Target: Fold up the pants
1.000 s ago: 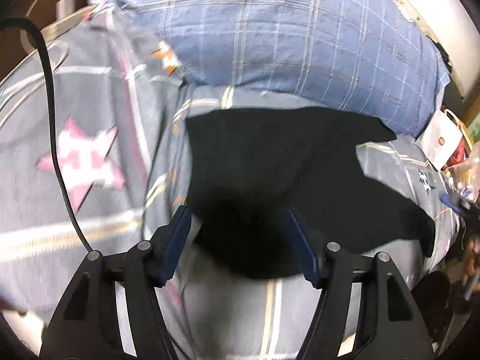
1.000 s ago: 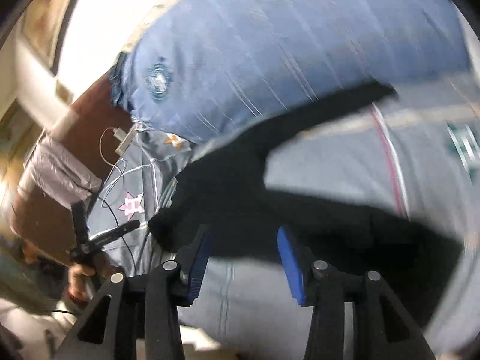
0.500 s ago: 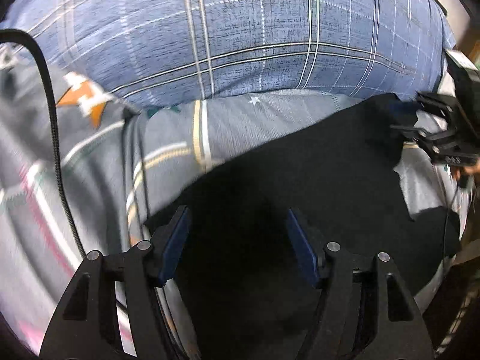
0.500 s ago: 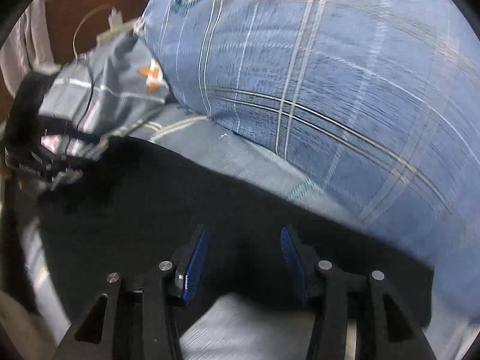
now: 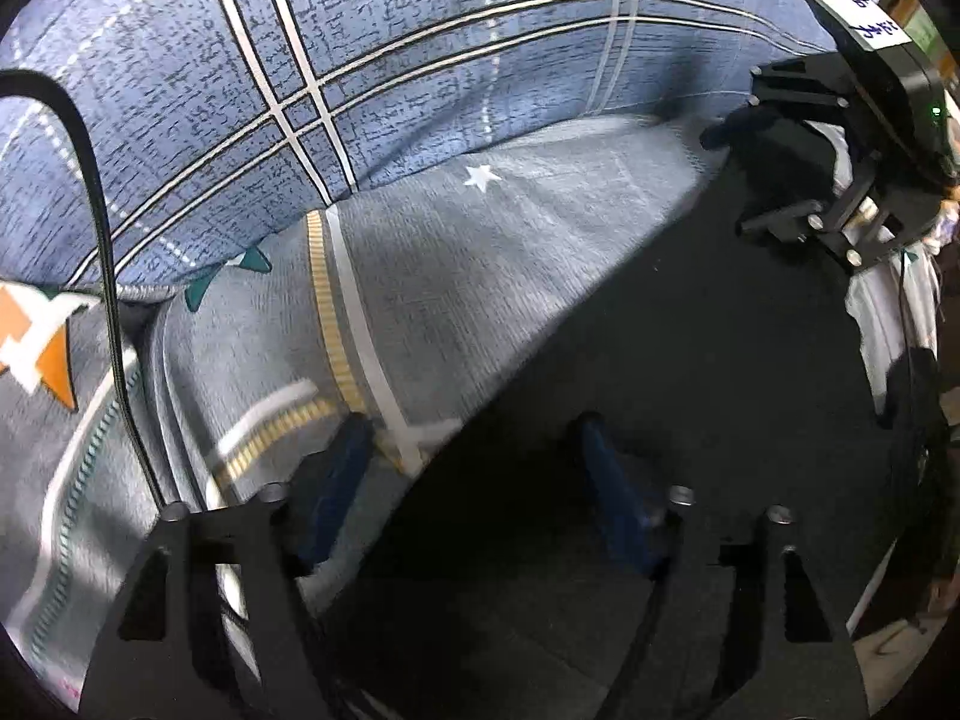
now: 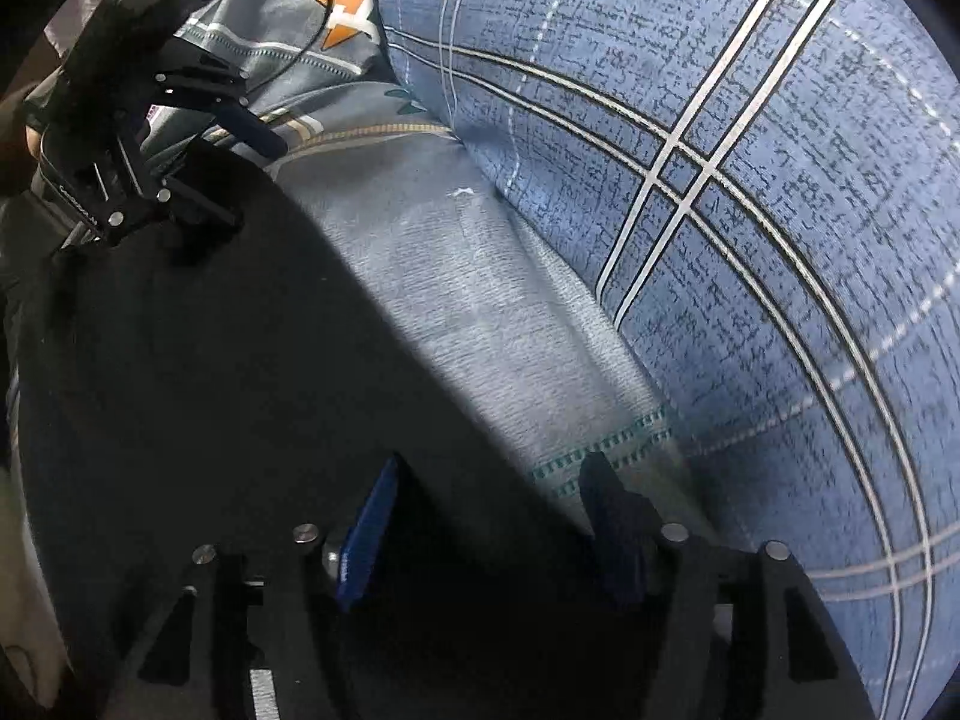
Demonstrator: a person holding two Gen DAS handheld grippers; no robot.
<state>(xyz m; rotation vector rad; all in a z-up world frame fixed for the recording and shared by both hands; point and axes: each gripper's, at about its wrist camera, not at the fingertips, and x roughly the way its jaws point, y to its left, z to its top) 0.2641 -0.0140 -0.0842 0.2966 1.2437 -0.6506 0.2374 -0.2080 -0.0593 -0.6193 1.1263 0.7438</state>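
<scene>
We see the left gripper [image 5: 468, 456] with jaws apart, straddling the black pants' [image 5: 690, 360] edge on the grey bedsheet [image 5: 510, 240]. We see the right gripper [image 6: 492, 498], jaws likewise apart, over the same edge beside the blue plaid pillow [image 6: 750, 180].

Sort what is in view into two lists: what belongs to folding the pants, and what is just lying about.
Part of the job:
black pants, spread on the bed
left gripper, open over their edge
right gripper, open over their edge

Just lying about:
blue plaid pillow
grey patterned bedsheet
black cable
</scene>
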